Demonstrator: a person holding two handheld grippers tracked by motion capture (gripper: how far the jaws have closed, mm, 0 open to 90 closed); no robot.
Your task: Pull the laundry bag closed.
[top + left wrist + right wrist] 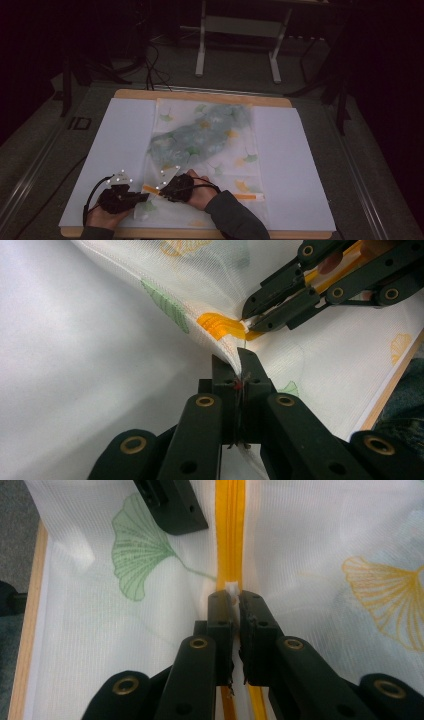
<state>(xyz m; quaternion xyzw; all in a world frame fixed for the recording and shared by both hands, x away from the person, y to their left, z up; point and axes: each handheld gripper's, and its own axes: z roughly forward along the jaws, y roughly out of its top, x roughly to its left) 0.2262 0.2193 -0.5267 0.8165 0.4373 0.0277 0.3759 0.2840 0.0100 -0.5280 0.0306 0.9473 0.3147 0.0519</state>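
**A:** Where does the white mesh laundry bag printed with green and yellow ginkgo leaves (205,150) lie for you?

**B:** In the high view it lies flat down the middle of the frame, on the white sheet (295,165) over the wooden table (200,94). It holds a bundle of pale grey-green cloth (200,135) in its upper half. Its orange zipper (245,196) runs across the frame near the bottom edge, left to right.

**A:** And your grippers?

**B:** Both sit at the zipper's left end, at lower left of the high view. Your left gripper (239,371) has its jaws pressed together on a fold of mesh at the bag's corner, just beside the zipper's end. Your right gripper (231,600) has its jaws pinching a small white tab (231,586) on the zipper line. I take it to be the slider's pull, though it is too small to be sure.

**A:** So which way does the pull go?

**B:** Judging from this, along the zipper's long axis, toward the right of the high view, away from your left gripper. In the right gripper view the orange tape runs straight up the frame from the jaws, so you are already in line with it. The left gripper is the anchor, holding the corner against that pull.

**A:** Any snag?

**B:** The mesh looks slack, so it may bunch if the corner is let go.
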